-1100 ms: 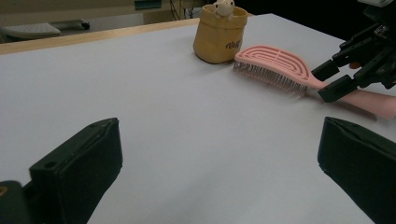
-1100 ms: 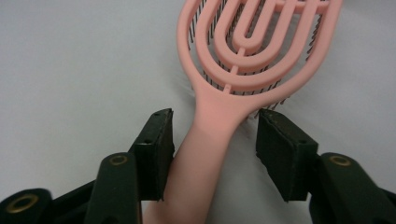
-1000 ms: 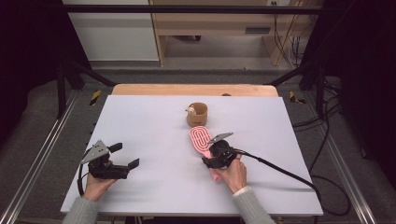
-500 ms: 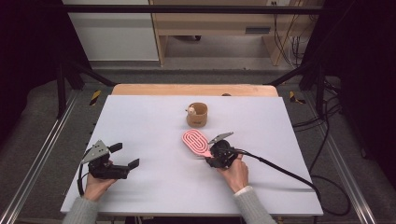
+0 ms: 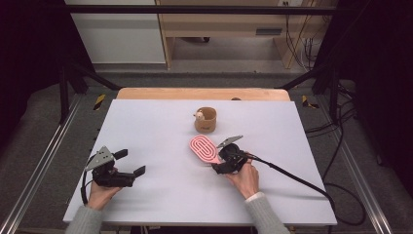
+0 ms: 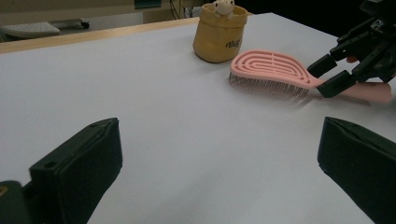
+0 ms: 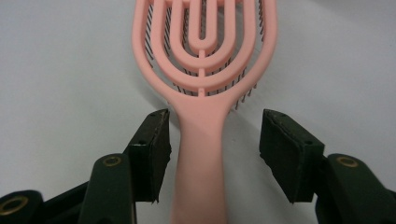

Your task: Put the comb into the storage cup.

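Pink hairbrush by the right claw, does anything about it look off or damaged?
Nothing stands out. The pink hairbrush lies bristles-down on the white table, intact, its handle between the right claw pads, which have just been opening and do not press on it. The yellow cup stands upright.

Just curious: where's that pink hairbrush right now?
In the high view the pink hairbrush lies on the white table, just before the yellow cup, its handle between the right gripper's fingers.
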Tool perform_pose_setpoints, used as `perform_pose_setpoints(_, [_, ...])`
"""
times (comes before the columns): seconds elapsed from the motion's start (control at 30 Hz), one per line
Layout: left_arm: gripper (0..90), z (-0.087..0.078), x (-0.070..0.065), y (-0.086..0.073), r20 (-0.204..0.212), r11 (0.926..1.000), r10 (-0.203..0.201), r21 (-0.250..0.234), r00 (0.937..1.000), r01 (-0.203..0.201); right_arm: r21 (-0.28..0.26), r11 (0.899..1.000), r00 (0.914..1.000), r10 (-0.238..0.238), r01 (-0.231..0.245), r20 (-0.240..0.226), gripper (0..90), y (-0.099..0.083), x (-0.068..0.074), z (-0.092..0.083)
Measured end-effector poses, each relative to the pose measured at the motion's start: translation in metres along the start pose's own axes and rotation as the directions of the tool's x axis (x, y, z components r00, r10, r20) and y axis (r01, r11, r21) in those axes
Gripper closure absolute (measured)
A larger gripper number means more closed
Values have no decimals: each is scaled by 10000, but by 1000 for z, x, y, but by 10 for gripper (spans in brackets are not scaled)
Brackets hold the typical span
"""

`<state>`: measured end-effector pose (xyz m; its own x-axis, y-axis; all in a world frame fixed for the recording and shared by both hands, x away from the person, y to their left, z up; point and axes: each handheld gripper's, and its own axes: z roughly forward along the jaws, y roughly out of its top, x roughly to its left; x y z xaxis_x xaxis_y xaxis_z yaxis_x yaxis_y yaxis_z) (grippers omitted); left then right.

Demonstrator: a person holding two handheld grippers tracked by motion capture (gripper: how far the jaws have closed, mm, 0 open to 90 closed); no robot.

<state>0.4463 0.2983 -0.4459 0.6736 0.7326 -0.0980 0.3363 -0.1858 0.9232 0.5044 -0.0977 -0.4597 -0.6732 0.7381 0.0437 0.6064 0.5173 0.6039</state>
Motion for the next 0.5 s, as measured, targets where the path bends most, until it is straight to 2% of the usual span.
perform_pose_setpoints(0.27, [0,0,0,0,-3,10000,-5,15,10000,5,105,9999,9999,-131,132,-99,454,1,0,4])
perform_pose_setpoints(0.5, [0,0,0,0,-6,10000,-2,9,10000,2,314,9986,9991,-420,423,-94,564,5,3,6])
